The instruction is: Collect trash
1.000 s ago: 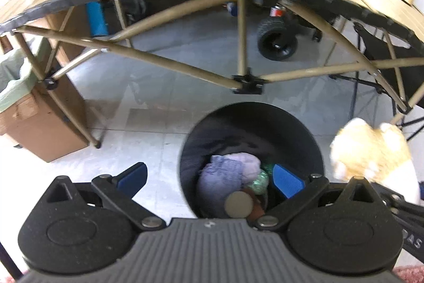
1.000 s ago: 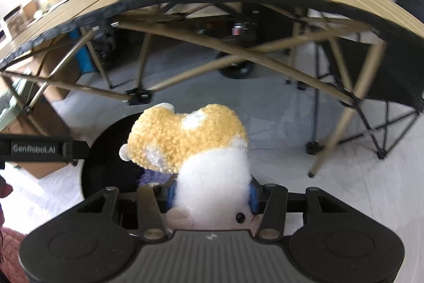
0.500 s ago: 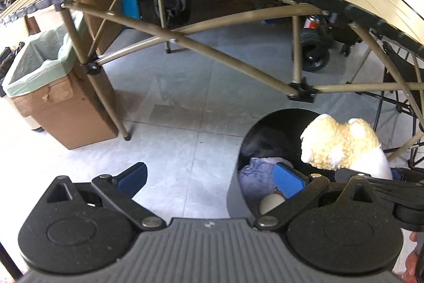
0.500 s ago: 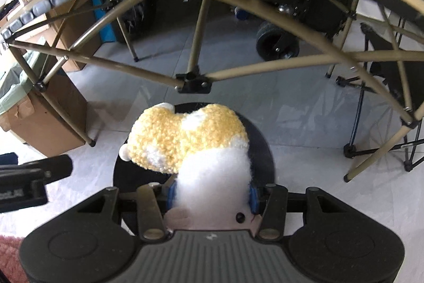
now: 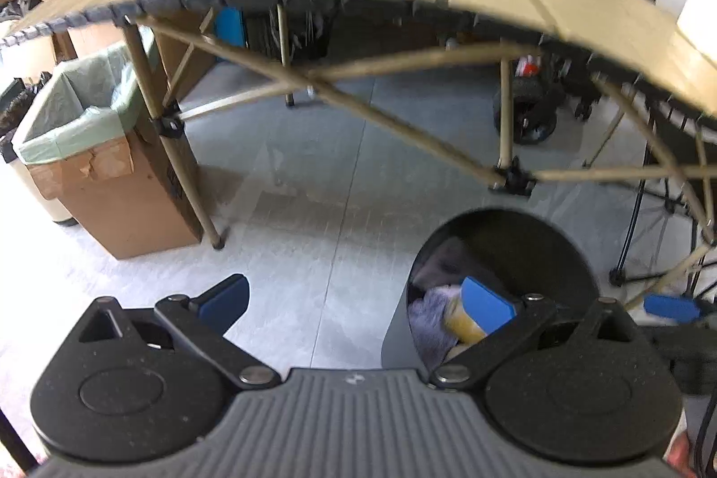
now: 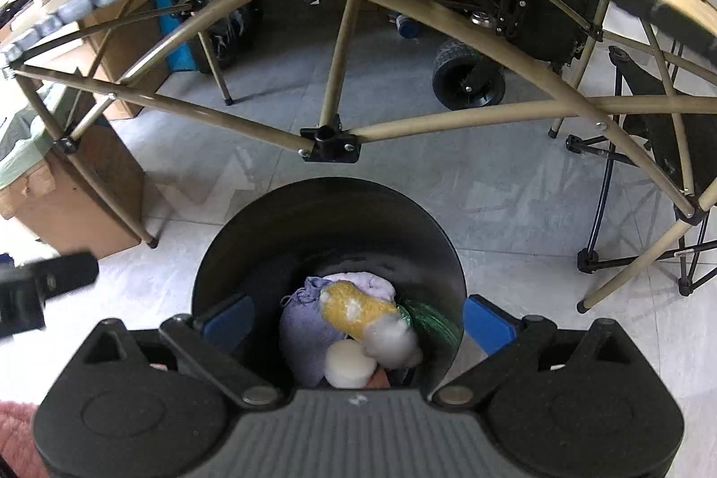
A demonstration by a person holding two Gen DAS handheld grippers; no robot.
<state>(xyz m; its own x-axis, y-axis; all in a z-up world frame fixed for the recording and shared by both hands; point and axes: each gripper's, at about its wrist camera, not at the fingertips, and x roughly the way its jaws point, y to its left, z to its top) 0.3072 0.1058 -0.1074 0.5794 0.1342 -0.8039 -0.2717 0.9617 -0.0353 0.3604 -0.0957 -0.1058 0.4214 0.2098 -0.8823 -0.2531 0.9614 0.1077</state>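
Tiled floor (image 6: 515, 209); plush toy (image 6: 358, 310) in bin (image 6: 322, 218) below right hand-held gripper (image 6: 354, 323).

Each gripper body is black with a ribbed grey centre plate and silver pivot screws. Blue pads (image 6: 486, 325) tip the black fingers. A fuzzy pink sleeve (image 6: 15, 433) shows at 8 o'clock.

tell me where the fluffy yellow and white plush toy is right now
In the right wrist view the fluffy yellow and white plush toy lies inside the round black bin, on the lilac cloth, beside the green wrapper.
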